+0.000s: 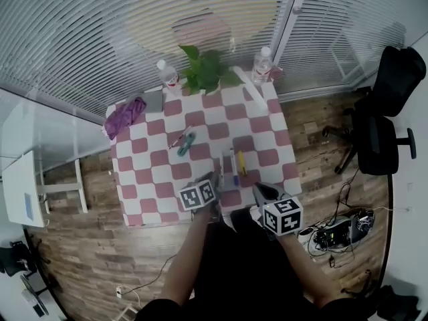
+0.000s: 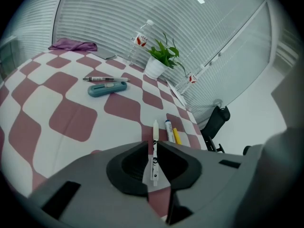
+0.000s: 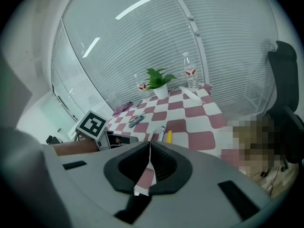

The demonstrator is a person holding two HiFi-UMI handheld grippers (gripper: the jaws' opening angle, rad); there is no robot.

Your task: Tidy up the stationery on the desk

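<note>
Left hand-held gripper [image 2: 153, 143] has its jaws narrow, pinching the white pen [image 2: 155, 128] low over the table [image 2: 71, 120]. It points toward the blue marker [image 2: 168, 127] and yellow pen [image 2: 176, 136], probably to join their row. Right hand-held gripper [image 3: 149, 144] hangs closed and empty, out of the way.

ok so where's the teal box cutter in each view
Head view: teal box cutter just left of the picture's centre.
Left gripper view: upper left, well beyond the jaws.
Right gripper view: small, left of centre, just above the jaws.
Shared landmark: potted plant, farther from the person than the cutter in every view.
</note>
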